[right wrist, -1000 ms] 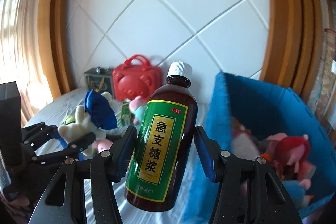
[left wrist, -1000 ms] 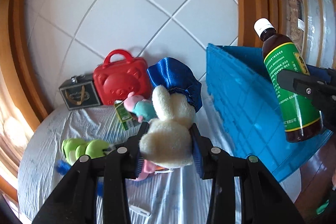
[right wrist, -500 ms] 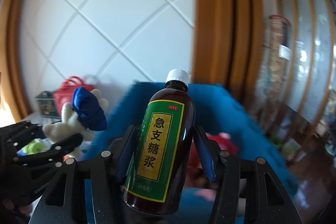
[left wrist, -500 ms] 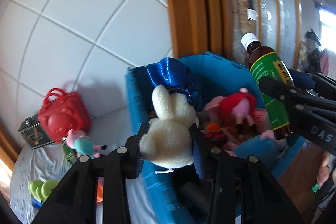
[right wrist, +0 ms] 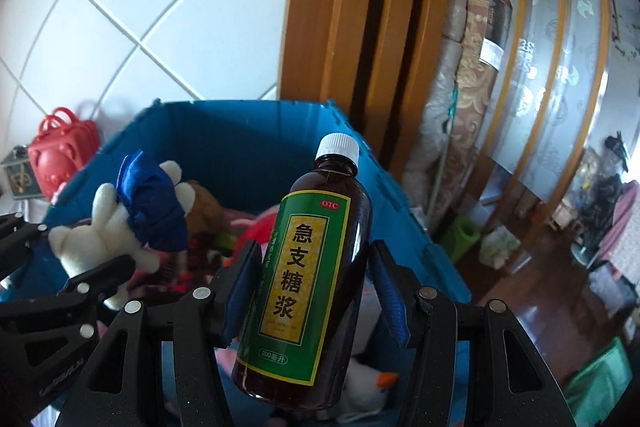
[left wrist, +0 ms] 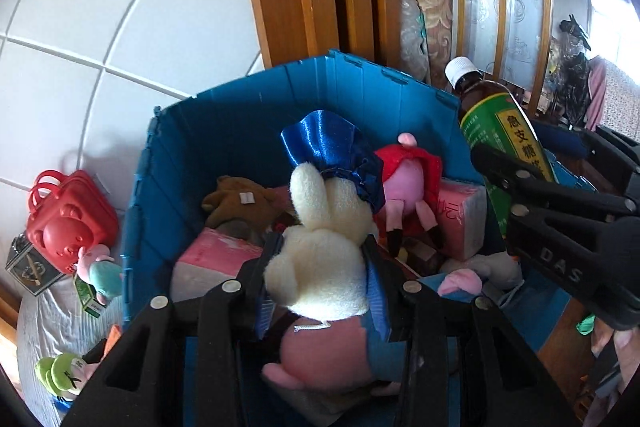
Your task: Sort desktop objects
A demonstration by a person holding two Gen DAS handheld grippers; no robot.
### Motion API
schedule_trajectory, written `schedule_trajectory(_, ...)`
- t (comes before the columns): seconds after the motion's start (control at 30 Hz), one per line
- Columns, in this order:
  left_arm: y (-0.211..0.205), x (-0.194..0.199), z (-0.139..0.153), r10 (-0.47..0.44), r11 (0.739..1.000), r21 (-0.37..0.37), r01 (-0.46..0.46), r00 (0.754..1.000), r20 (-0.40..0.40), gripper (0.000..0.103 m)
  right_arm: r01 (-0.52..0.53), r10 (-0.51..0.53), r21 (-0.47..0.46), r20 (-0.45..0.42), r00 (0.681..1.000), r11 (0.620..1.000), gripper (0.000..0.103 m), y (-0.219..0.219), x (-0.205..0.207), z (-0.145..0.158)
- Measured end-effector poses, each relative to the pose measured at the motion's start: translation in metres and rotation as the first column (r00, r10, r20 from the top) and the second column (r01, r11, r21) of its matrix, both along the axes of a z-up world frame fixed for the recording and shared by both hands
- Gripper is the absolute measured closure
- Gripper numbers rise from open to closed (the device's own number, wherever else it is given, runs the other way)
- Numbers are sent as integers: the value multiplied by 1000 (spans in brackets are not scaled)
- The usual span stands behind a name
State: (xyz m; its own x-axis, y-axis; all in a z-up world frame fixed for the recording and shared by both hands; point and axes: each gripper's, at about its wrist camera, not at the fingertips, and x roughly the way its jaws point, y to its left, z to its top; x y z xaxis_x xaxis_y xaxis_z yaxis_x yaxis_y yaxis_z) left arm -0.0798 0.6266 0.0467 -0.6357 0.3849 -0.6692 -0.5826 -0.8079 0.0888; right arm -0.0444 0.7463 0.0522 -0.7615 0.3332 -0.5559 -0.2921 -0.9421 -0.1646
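The blue crate (left wrist: 248, 131) is where the desktop objects are being gathered, and both carried things hang above its open top. The left gripper (left wrist: 322, 267) pinches a cream plush rabbit (left wrist: 324, 251) by its body, pads pressed into the fur on both sides, so the soft toy hangs with its blue satin bow (left wrist: 332, 151) pointing away from the camera; a grip low on the body probably lets it fall clear once the pads part. The right gripper (right wrist: 316, 291) clamps a brown syrup bottle (right wrist: 308, 279) around the green label, cap up and tilted slightly, a hold at the widest part that should keep the smooth plastic from slipping. Inside the crate lie a red-dressed pig doll (left wrist: 408, 183), a brown plush (left wrist: 236, 199), pink packs (left wrist: 212, 255) and other soft things, so anything dropped lands on a cushion rather than bare floor. Open room is modest: the crate's far wall rises behind the rabbit, and the bottle sits near the right-hand rim, with the wooden door frame (right wrist: 360, 27) just past it. The two grippers are close side by side, so releasing one at a time looks safer. On the table to the left remain a red bear case (left wrist: 68, 215), a small dark tin (left wrist: 30, 263) and a green toy (left wrist: 60, 375).
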Motion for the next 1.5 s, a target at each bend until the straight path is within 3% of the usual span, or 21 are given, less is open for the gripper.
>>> schedule_trajectory(0.2,6,3,-2,-22,1000,-10,22,1000,7,59,16,-18,24,56,998,1000,48,5,-11,-14)
schedule_trajectory(0.33,3,6,2,-23,1000,5,23,1000,-7,29,19,-20,13,108,994,1000,48,9,-16,-25)
schedule_trajectory(0.43,-1,11,5,-18,1000,14,19,1000,-16,21,17,-18,7,137,990,1000,46,14,-19,-33)
schedule_trajectory(0.47,-3,12,5,-17,1000,19,17,1000,-16,18,19,-19,3,136,991,1000,42,13,-18,-34)
schedule_trajectory(0.53,-7,14,7,-12,999,30,13,1000,-18,15,16,-15,-6,119,993,1000,10,13,-13,-32)
schedule_trajectory(0.7,-15,22,10,-6,1000,29,7,999,-50,15,25,-25,4,68,997,1000,0,9,8,-19)
schedule_trajectory(0.97,-46,48,30,51,993,114,-34,988,-143,14,16,-16,-21,2,1000,1000,0,-8,52,2)
schedule_trajectory(1.13,-60,58,33,68,986,160,-46,989,-131,14,18,-19,-58,-21,1000,998,0,-19,75,5)
schedule_trajectory(1.5,-74,76,34,93,986,151,-73,987,-129,14,0,-3,-77,-33,999,997,0,-38,102,6)
